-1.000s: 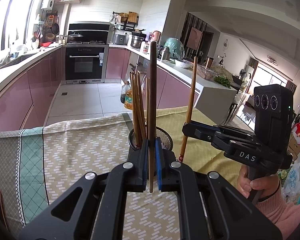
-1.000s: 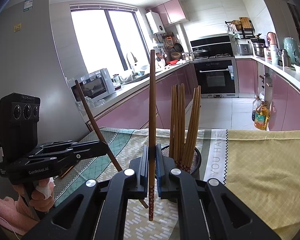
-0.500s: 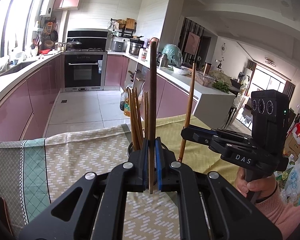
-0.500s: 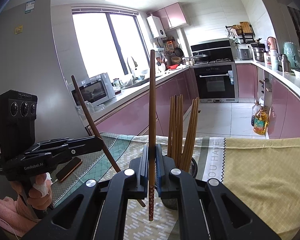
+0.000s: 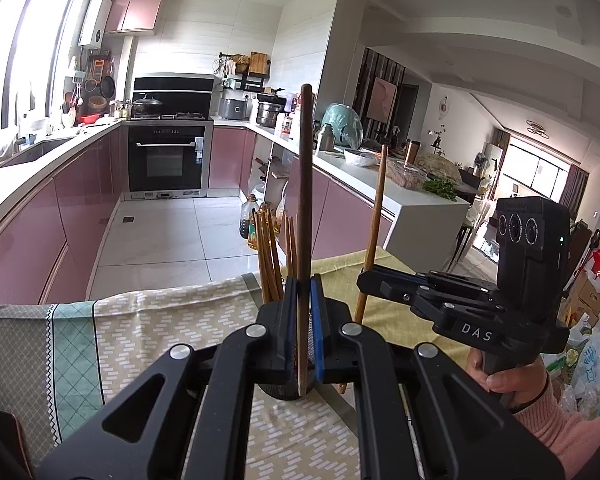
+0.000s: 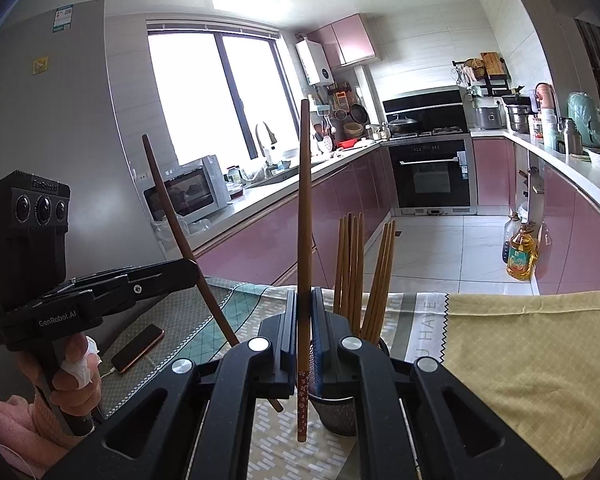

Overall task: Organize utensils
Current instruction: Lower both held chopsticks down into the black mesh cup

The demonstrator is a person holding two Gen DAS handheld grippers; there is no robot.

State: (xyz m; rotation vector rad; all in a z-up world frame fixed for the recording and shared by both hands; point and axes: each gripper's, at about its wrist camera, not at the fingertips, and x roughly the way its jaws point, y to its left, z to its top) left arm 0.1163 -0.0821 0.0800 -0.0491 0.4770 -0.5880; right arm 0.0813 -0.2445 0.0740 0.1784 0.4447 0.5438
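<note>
Left tongs (image 5: 302, 334) clamped on a dark chopstick (image 5: 304, 208), held upright right above the mesh holder (image 6: 336, 412). Right tongs (image 6: 303, 334) clamped on a second chopstick (image 6: 304, 240), patterned tip down, just left of the holder. Holder stands on the bench cloth (image 6: 520, 352), with more chopsticks (image 6: 364, 276) upright inside. Phone (image 6: 138, 347) lies well left of it.

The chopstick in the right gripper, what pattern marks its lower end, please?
Small pale flowers on red, best in the right wrist view.
</note>
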